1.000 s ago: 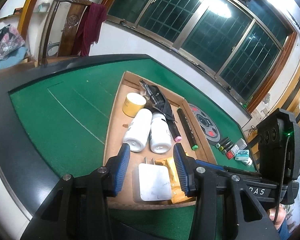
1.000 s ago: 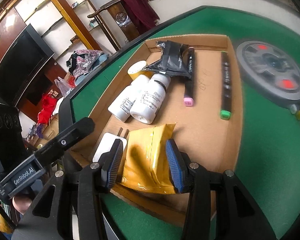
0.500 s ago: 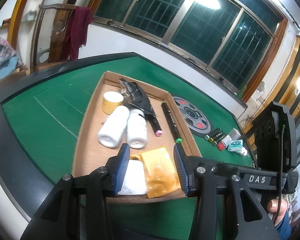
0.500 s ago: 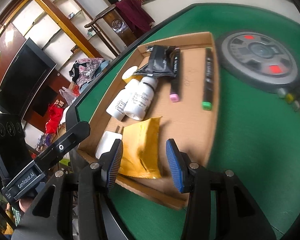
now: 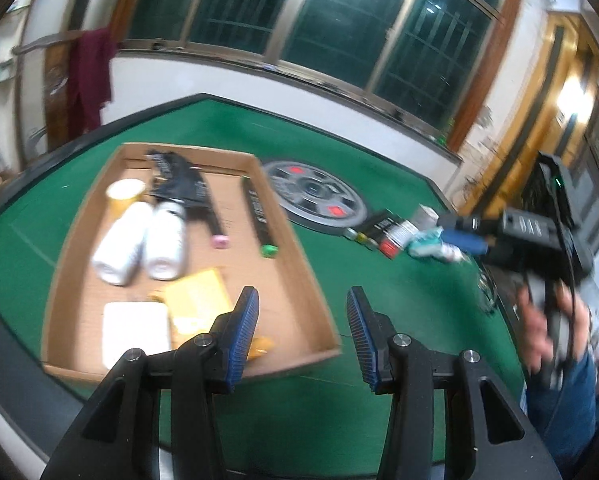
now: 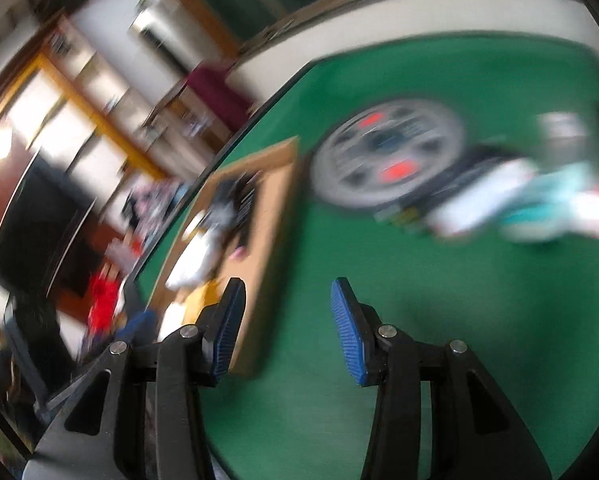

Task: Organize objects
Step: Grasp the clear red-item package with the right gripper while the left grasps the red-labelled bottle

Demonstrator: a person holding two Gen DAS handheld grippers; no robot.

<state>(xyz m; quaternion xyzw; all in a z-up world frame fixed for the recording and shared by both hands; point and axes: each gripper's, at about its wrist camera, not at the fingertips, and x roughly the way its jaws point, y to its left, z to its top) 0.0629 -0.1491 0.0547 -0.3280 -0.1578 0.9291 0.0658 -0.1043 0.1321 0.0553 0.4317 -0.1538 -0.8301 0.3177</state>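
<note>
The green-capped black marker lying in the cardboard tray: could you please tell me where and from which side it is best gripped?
Grip the green-capped marker across the middle of its barrel, coming from above. It lies flat and slim on the cardboard tray, close along the right wall, so a side approach looks blocked. Set the fingers across its length.

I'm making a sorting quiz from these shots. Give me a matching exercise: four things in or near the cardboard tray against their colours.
Things:
1. two bottles
2. packet
3. table felt
4. cap of the marker nearest the cardboard tray's right wall

Colours:
A. green felt
B. yellow
C. white
D. green cap

Pairs: 1-C, 2-B, 3-A, 4-D
</note>
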